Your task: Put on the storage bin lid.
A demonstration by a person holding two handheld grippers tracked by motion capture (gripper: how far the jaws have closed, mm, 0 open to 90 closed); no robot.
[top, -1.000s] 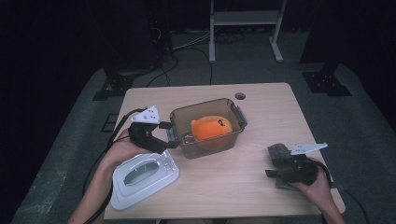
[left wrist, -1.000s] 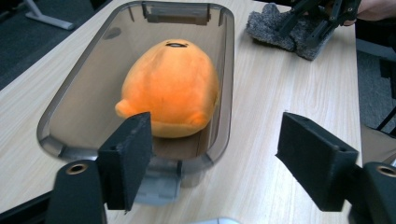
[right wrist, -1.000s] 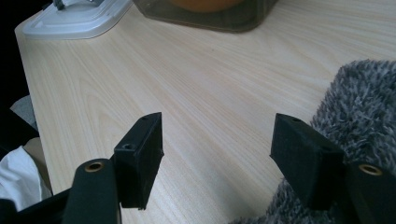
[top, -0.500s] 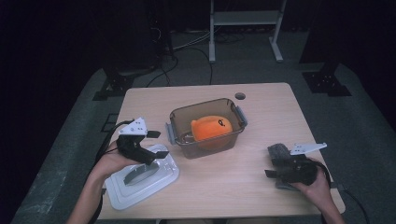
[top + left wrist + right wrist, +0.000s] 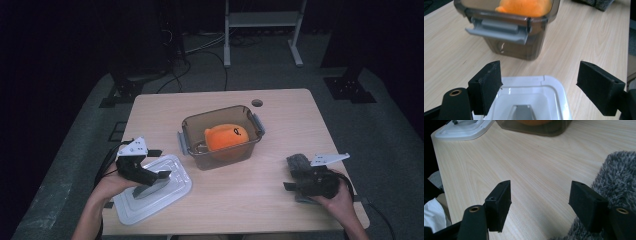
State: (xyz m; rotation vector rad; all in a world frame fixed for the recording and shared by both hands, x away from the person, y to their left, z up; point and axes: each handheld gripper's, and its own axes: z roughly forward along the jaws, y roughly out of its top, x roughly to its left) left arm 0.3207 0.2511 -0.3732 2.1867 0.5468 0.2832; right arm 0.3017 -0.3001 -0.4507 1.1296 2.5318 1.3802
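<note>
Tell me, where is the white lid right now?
In the high view the white lid lies flat on the table's near-left part, beside the brown container, with the left gripper just over it.

A light wooden table [image 5: 280,200] has a small round hole [image 5: 257,103] near its far edge. A fuzzy dark grey cloth [image 5: 299,163] lies near its right edge. Beyond the table, on the dark floor, stand a white metal frame [image 5: 262,20] and black cables [image 5: 200,47].
</note>
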